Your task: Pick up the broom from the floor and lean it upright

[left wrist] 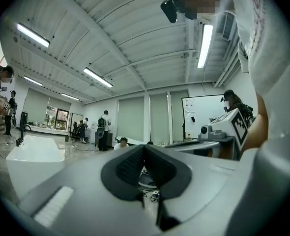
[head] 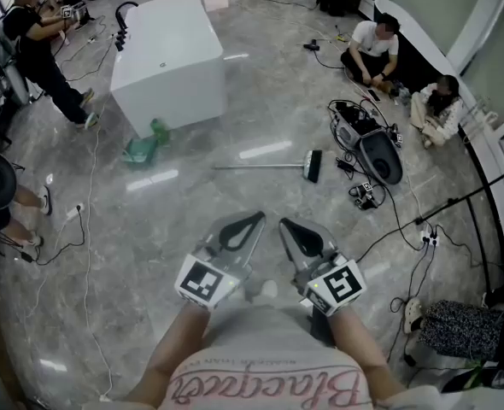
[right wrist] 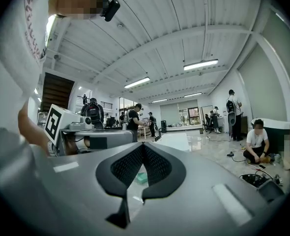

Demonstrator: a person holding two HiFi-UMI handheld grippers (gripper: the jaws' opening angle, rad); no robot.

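The broom lies flat on the grey floor ahead of me, its thin handle running left and its dark head at the right end. My left gripper and right gripper are held side by side near my body, well short of the broom. Both point level. Their dark jaws meet at the tips with nothing between them, in the left gripper view and the right gripper view. The broom shows in neither gripper view.
A big white block stands at the back left, with a green dustpan at its near corner. Right of the broom lie dark equipment and cables. Two people sit at the back right; another person stands at the far left.
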